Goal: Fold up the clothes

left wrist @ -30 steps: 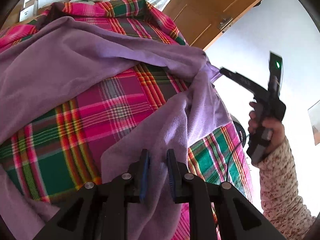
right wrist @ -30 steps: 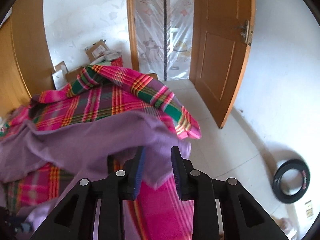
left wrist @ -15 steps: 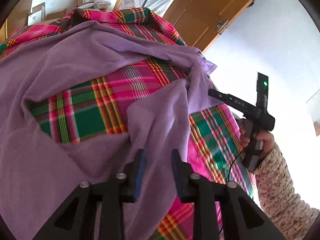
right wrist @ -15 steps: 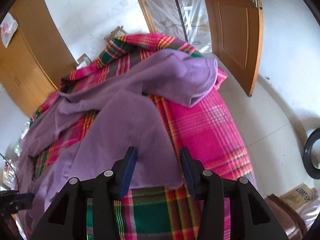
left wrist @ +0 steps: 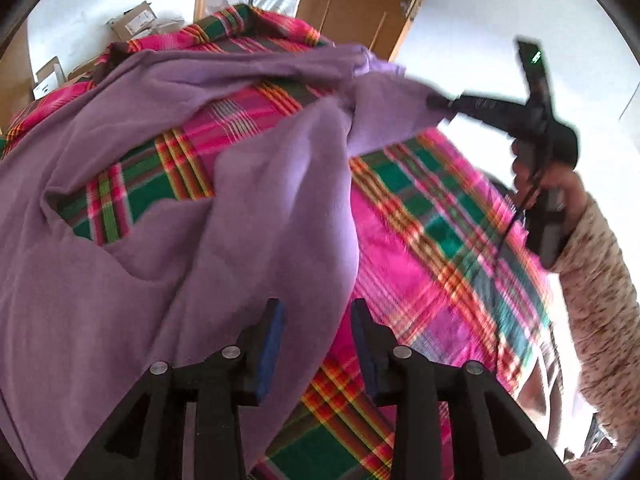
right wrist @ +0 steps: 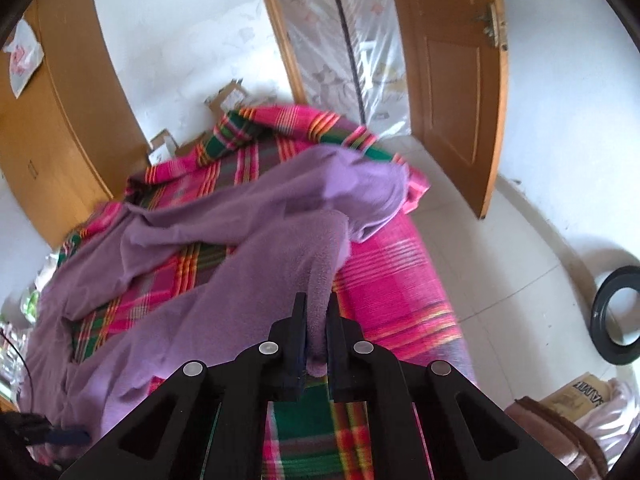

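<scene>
White walls, a wooden door (right wrist: 452,80) and a pale tiled floor (right wrist: 500,264) surround the work surface, a bed covered with a pink, green and orange plaid blanket (left wrist: 420,216). Spread across it, rumpled and not yet squared, lies the task item: a large purple fleece garment (left wrist: 152,280) (its exact type cannot be determined from these views).

The right gripper (right wrist: 316,312) has its jaws pressed together on a raised ridge of the purple fleece, lifting that portion clear of the blanket; this grip presumably serves to carry an edge over for a fold. In the left wrist view the same tool appears at the garment's far corner, held by a hand (left wrist: 556,184) in a floral sleeve (left wrist: 600,280).

The left gripper (left wrist: 316,324) has its jaws parted with nothing clamped, positioned over the near fleece edge, probably ready to take a second grip so the cloth can be tensioned.
</scene>
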`<state>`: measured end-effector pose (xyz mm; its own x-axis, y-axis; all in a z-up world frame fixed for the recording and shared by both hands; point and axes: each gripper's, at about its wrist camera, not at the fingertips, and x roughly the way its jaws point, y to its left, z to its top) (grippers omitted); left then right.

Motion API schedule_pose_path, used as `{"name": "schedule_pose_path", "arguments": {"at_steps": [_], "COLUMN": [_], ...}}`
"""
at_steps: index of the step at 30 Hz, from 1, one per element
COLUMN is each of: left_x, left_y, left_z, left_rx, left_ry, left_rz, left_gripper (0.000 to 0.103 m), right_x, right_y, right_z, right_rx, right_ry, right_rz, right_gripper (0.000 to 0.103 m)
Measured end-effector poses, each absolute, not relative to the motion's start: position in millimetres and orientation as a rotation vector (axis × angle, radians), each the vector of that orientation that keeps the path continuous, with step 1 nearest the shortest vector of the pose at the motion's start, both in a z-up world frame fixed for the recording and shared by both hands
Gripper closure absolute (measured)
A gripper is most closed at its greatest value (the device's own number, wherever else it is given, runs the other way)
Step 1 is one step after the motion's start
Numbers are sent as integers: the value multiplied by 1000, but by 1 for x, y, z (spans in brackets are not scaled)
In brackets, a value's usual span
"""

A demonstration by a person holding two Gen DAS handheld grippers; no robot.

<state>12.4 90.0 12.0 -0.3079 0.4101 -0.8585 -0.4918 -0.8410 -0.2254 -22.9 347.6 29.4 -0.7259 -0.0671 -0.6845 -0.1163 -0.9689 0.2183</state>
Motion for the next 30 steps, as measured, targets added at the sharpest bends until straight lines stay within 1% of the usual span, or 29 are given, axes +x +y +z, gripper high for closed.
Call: {"name": "schedule_pose_path", "arguments": {"at_steps": [10,14,15,16,20,30], "left_x": [27,26,23,21,15,36], "left_y": [118,116,113,110,97,111], "left_z": [8,7,7,7,8,21], "left_rx": [-1293,-1278,-1274,-1280,-1292,-1206], "left_ry": [357,338,313,280,149,145], "left_rz": [2290,2279,2275,2271,2242,2149], "left_gripper": [67,68,81,101,101,102], "right_x": [15,24,25,26,33,57], "right_y": [385,393,393,394,399,425], "right_z": [49,48,48,49,51,63], "right_rx": [-1032,-1019,-1015,-1011,-987,-903], "right_ry": [449,467,464,461,469,486], "right_rz": [2811,2791,2790,2789,2786,2734], "right_gripper": [95,95,95,95,95,95]}}
